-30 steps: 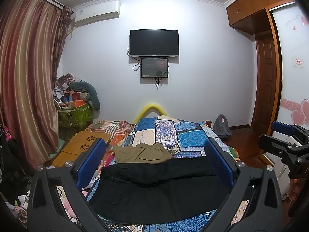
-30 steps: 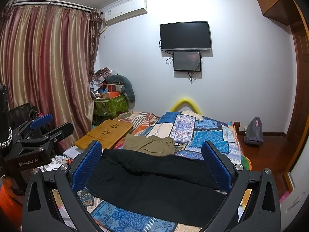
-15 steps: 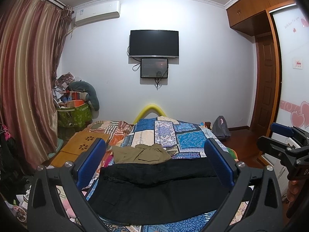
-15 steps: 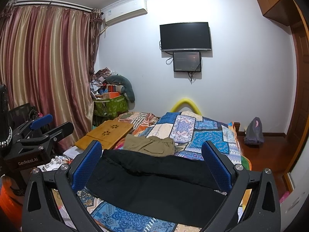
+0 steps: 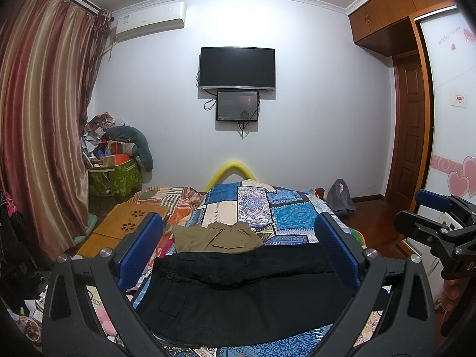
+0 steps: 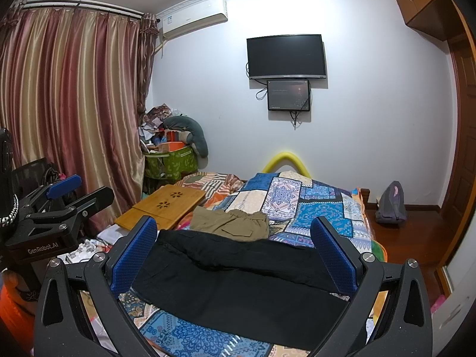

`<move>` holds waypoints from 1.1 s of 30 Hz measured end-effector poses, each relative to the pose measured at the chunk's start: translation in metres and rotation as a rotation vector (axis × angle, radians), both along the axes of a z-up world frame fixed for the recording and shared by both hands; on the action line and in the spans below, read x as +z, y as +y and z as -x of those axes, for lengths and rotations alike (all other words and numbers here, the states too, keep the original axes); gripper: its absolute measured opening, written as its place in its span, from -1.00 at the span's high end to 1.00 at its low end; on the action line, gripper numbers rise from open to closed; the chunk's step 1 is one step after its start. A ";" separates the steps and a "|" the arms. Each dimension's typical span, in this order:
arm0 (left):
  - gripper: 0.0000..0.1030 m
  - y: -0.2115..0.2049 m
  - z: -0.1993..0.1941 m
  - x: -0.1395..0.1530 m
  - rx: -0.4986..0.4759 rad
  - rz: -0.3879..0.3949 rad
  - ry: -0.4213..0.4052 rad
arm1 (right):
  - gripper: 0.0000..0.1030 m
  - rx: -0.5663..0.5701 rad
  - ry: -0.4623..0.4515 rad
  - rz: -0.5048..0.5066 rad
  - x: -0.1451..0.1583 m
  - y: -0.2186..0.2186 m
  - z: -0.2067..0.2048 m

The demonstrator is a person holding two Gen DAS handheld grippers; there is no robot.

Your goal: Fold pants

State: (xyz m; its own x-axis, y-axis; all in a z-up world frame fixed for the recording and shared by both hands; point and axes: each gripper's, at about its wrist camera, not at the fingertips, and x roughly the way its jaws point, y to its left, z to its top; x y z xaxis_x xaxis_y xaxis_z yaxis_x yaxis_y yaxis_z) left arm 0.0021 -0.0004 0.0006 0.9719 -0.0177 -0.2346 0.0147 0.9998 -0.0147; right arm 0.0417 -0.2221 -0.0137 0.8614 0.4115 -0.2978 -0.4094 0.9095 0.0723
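Observation:
Black pants (image 5: 238, 294) lie spread across the near end of the bed, folded lengthwise; they also show in the right wrist view (image 6: 238, 279). Folded khaki pants (image 5: 215, 238) lie just beyond them, also seen in the right wrist view (image 6: 232, 224). My left gripper (image 5: 238, 253) is open and empty, held above the black pants. My right gripper (image 6: 235, 253) is open and empty, also above them. The right gripper shows at the right edge of the left wrist view (image 5: 440, 229); the left gripper shows at the left edge of the right wrist view (image 6: 56, 208).
The bed has a blue patchwork cover (image 5: 285, 211). A wooden lap table (image 6: 166, 205) lies at the bed's left. A green basket of clutter (image 5: 114, 175) and curtains (image 5: 38, 125) are at the left. A grey backpack (image 6: 389, 202) sits on the floor by the door (image 5: 410, 125).
Both views have shifted very slightly; the pants and both grippers stay as they were.

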 end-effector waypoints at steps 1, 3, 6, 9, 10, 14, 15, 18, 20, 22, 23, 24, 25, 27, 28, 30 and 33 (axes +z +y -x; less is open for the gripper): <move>-1.00 0.000 0.000 0.000 -0.001 0.001 0.000 | -0.99 0.001 0.000 0.000 0.000 0.000 0.000; -1.00 0.000 0.000 0.000 -0.001 0.001 0.001 | -0.99 0.002 0.003 -0.002 0.000 0.000 -0.001; -1.00 0.000 0.001 0.000 -0.001 0.003 0.000 | -0.99 0.002 0.002 0.000 0.000 0.001 0.000; -1.00 0.000 0.001 0.000 0.000 0.006 -0.001 | -0.99 0.003 0.003 -0.002 0.000 0.001 0.000; -1.00 0.000 0.001 0.000 0.000 0.007 -0.001 | -0.99 0.002 0.003 -0.001 0.000 0.001 0.000; -1.00 0.000 0.001 0.000 -0.001 0.009 0.000 | -0.99 0.004 0.004 -0.001 0.000 0.001 0.000; -1.00 0.000 0.001 0.000 -0.001 0.010 0.001 | -0.99 0.003 0.003 -0.001 0.000 0.002 0.000; -1.00 0.000 0.001 -0.001 0.000 0.008 0.000 | -0.99 0.005 0.003 0.001 0.000 0.002 0.000; -1.00 0.000 0.001 -0.001 -0.003 0.009 0.001 | -0.99 0.004 0.005 -0.001 -0.001 0.003 0.000; -1.00 0.000 -0.001 -0.001 -0.003 0.010 0.001 | -0.99 0.003 0.009 -0.004 -0.001 0.003 -0.001; -1.00 0.001 -0.001 -0.002 -0.003 0.011 0.000 | -0.99 0.003 0.011 -0.006 -0.001 0.003 -0.002; -1.00 0.001 -0.001 -0.002 -0.002 0.010 0.000 | -0.99 0.002 0.013 -0.006 -0.002 0.002 -0.003; -1.00 0.001 -0.002 -0.003 0.004 0.010 -0.003 | -0.99 -0.001 0.014 -0.004 -0.004 0.002 -0.004; -1.00 0.001 -0.005 -0.004 0.014 0.005 -0.010 | -0.99 -0.011 0.015 0.007 -0.007 0.002 -0.007; -1.00 0.001 -0.007 -0.005 0.016 -0.001 -0.011 | -0.99 -0.018 0.016 0.016 -0.009 0.001 -0.010; -1.00 0.002 -0.016 -0.008 0.028 -0.019 -0.006 | -0.99 -0.033 0.017 0.029 -0.012 -0.002 -0.015; -1.00 0.009 -0.032 -0.012 0.033 -0.030 0.017 | -0.99 -0.070 0.024 0.039 -0.018 -0.013 -0.025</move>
